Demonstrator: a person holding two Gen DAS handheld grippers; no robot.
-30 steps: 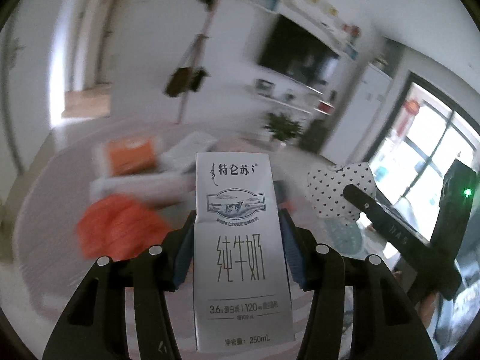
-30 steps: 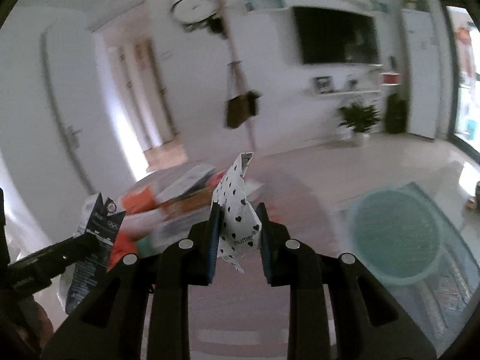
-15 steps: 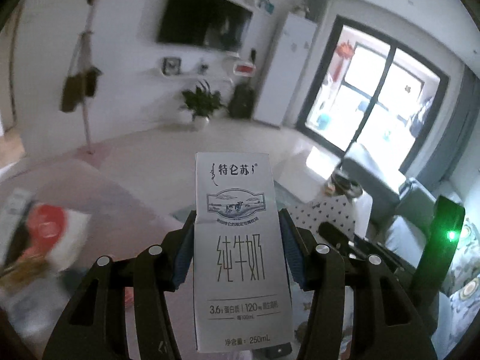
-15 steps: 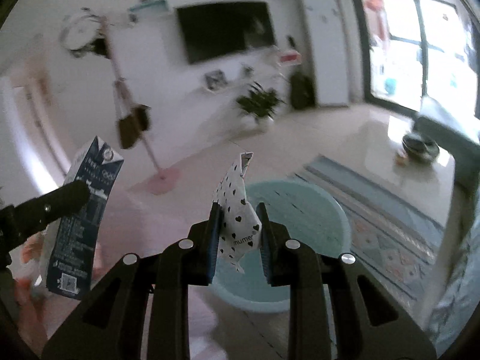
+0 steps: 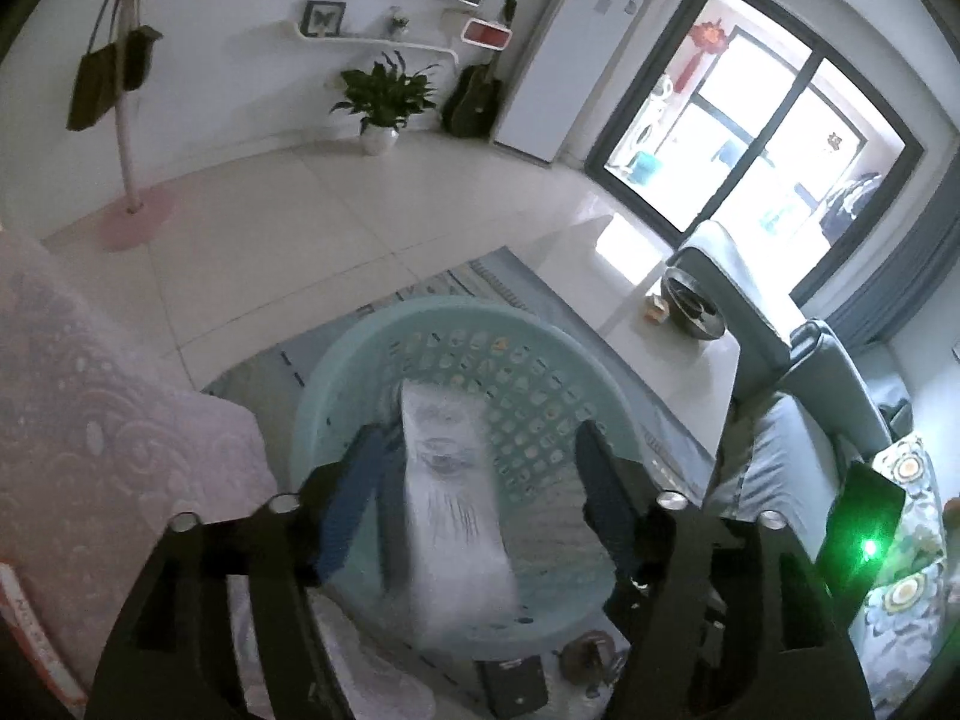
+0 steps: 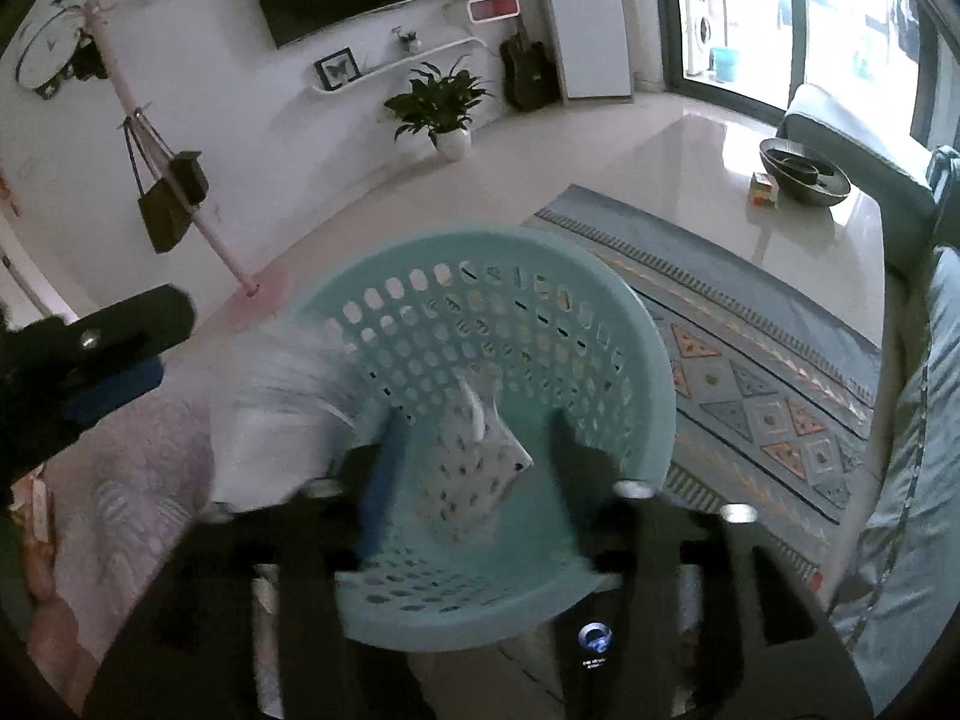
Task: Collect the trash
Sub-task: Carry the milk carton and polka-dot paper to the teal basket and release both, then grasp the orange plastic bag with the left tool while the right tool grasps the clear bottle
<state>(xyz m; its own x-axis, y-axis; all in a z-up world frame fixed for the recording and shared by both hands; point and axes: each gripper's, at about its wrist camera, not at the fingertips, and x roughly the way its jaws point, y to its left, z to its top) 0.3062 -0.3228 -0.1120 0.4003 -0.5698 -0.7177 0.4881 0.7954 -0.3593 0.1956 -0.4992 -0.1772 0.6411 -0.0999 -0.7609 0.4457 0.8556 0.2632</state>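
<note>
Milk carton [image 5: 450, 480], heart-print wrapper [image 6: 480, 468]: both blurred, dropping into the teal basket [image 6: 630, 324]; left gripper [image 5: 480, 468] and right gripper [image 6: 474, 450] fingers spread wide, released for disposal.

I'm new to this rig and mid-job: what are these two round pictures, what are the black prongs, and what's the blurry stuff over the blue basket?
Each picture comes from a fisheye camera on a hand-held gripper, looking along its two black fingers. Both aim down into the pale blue laundry basket. In the left view, the left gripper has its jaws spread, and the blurred milk carton appears to be dropping. In the right view, the right gripper is also open, with the heart-print wrapper apparently falling.
</note>
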